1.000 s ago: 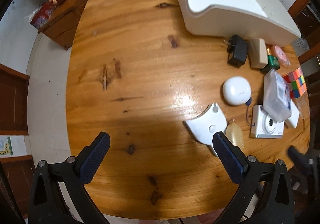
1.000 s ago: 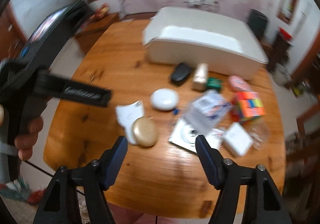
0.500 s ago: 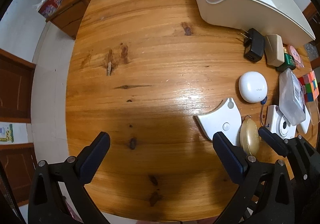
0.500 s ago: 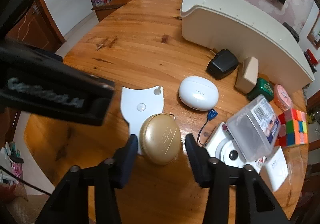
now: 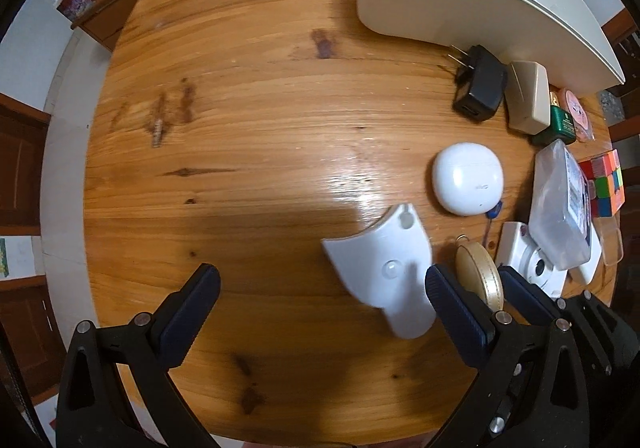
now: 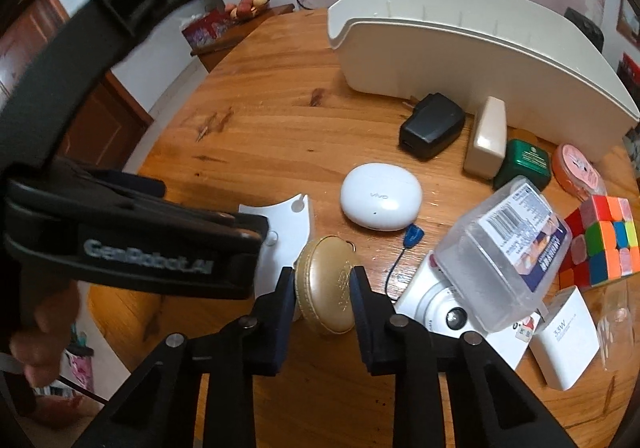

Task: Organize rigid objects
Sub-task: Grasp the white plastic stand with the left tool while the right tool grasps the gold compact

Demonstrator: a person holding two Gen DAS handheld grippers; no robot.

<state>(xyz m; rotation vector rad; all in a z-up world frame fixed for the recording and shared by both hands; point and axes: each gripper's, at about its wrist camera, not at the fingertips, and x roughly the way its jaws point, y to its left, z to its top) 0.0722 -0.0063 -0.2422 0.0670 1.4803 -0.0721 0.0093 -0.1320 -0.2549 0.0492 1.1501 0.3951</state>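
Round wooden table (image 5: 248, 95), seen from above and from one side. Right gripper (image 6: 323, 284) angled down over the near edge, jaws just closing and now clamped on a round gold case (image 6: 326, 284), one pad on each side of it. Gold case tipped up on edge, partly over the white curved plate (image 5: 380, 260) lying flat on the table. In the left view, same gold case (image 5: 480, 276) squeezed between the two dark fingers (image 5: 524, 292) of the right gripper.

Left gripper (image 5: 320, 304) pointing straight down, jaws spread wide, nothing between them; its right finger just over the near end of the white curved plate. Contact with the plate not clear. In the right view, left gripper's black body (image 6: 132, 244) held by a hand (image 6: 44, 332) at the left.

Beyond the gold case: white earbud case (image 6: 380, 201) with a small blue tag beside it. Further back, black plug adapter (image 6: 432, 125), beige block (image 6: 486, 137) standing just beside it, green box (image 6: 522, 163), pink round tin (image 6: 576, 171). Behind these, a long white bin (image 6: 460, 59), open at the top.

Toward the right: clear plastic box (image 6: 504, 252) tilted on top of a white camera (image 6: 436, 308), colourful puzzle cube (image 6: 600, 240), white charger (image 6: 564, 340), small clear cup (image 6: 618, 324) at the table's edge.
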